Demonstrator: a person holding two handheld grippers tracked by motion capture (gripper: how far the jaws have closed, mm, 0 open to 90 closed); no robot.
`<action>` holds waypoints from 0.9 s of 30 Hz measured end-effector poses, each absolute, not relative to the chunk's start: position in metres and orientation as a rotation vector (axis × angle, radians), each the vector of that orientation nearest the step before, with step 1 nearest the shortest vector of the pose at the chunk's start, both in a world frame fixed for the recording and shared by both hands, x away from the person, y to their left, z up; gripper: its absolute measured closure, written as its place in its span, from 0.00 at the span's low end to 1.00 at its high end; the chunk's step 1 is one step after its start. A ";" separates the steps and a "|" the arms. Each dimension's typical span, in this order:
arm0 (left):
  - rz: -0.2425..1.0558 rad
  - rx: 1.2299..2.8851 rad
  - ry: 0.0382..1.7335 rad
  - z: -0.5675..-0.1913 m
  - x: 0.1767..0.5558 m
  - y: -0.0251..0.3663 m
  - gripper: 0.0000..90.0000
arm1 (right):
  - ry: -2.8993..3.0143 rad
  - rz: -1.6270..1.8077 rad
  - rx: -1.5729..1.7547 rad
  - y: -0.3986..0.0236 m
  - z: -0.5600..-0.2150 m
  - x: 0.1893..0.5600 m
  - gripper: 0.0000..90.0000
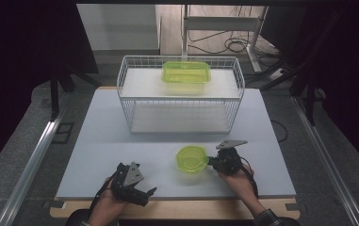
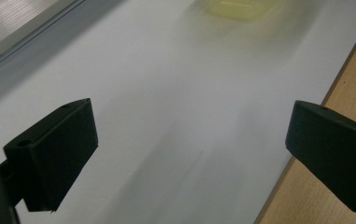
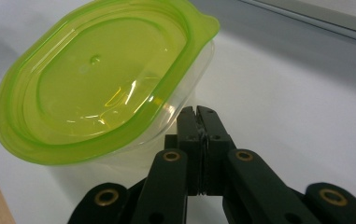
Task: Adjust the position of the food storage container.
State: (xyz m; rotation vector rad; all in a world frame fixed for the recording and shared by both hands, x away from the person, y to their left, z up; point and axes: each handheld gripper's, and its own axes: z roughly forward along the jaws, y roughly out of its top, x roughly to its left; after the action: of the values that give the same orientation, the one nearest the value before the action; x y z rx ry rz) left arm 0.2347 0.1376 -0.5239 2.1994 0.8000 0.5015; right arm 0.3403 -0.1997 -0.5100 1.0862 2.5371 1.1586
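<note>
Pinching the rim of the round tub (image 3: pixel 101 88) at its three o'clock edge, right gripper (image 3: pixel 198 114) jaws pressed together on thin clear plastic under the lime lid, likely to drag or lift without crushing the soft wall. Sitting at the table's (image 1: pixel 120 155) near middle, tub glossy, oval, with a small pour lip. Resting at seven o'clock, left gripper (image 1: pixel 139 192) spread wide, empty. Waiting at twelve, wire basket (image 1: pixel 134 101) with a rectangular lime box (image 1: pixel 186 74).

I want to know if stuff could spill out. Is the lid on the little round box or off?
On. The green lid covers the top of the little round box, whose clear wall shows below the lid's rim.
</note>
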 end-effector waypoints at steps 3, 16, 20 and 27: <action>0.501 2.199 0.800 -0.524 0.235 0.138 0.03 | 2.557 1.165 1.071 -0.188 -0.512 0.342 0.98; 0.500 2.202 0.795 -0.524 0.234 0.137 0.03 | 2.609 1.174 1.019 -0.156 -0.519 0.350 0.97; 0.502 2.204 0.792 -0.523 0.234 0.138 0.03 | 2.590 1.126 0.967 -0.158 -0.519 0.351 0.96; 0.501 2.200 0.800 -0.522 0.233 0.138 0.03 | 2.534 1.100 0.941 -0.175 -0.507 0.350 0.87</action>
State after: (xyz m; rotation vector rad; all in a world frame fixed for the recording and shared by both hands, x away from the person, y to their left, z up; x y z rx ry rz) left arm 0.2331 0.1384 -0.5220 2.2002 0.8002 0.5007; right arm 0.3497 -0.1747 -0.5072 0.9407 2.5339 1.1005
